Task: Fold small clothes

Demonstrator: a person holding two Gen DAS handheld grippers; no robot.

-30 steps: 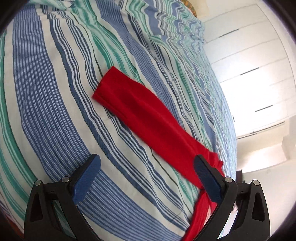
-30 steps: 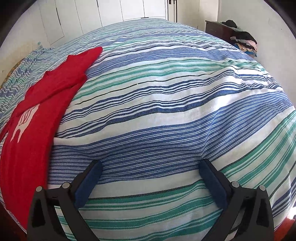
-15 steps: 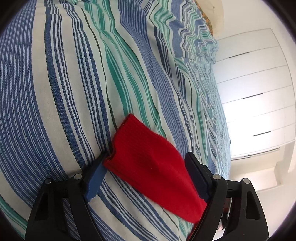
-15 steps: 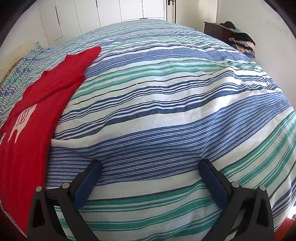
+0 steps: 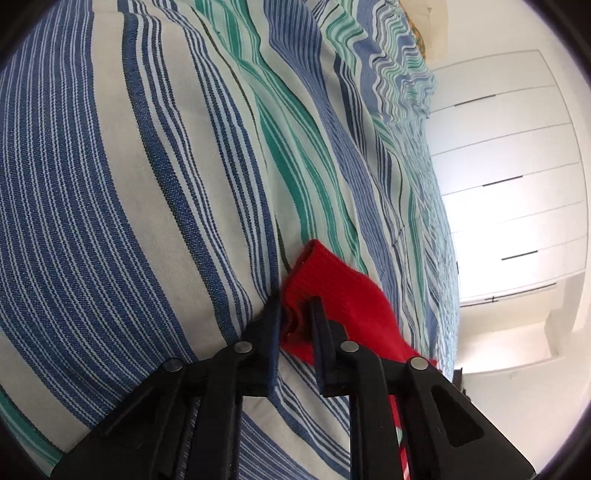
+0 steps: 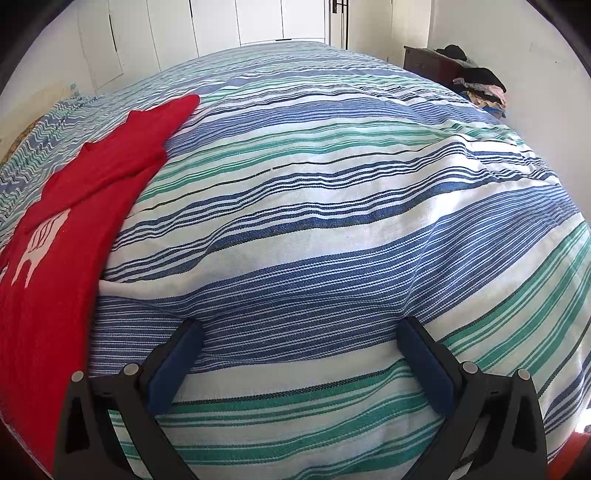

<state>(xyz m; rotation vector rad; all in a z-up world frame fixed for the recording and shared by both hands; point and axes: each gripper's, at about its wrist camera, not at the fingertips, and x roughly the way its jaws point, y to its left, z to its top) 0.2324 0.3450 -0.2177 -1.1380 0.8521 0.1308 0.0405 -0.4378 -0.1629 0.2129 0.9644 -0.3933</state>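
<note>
A small red knitted garment (image 6: 55, 251) with a white print lies flat on the striped bedspread (image 6: 332, 221), at the left of the right wrist view. Its sleeve stretches toward the far side. In the left wrist view my left gripper (image 5: 295, 314) is shut on the cuff end of the red sleeve (image 5: 343, 295), pressed down on the bedspread (image 5: 147, 184). My right gripper (image 6: 299, 354) is open and empty, low over the bedspread to the right of the garment.
White wardrobe doors (image 6: 258, 22) stand beyond the bed and fill the right of the left wrist view (image 5: 509, 184). A dark dresser (image 6: 432, 62) with a pile of clothes (image 6: 480, 85) stands at the far right.
My left gripper moved down onto the sleeve end and closed on it. The right gripper barely moved and stayed open.
</note>
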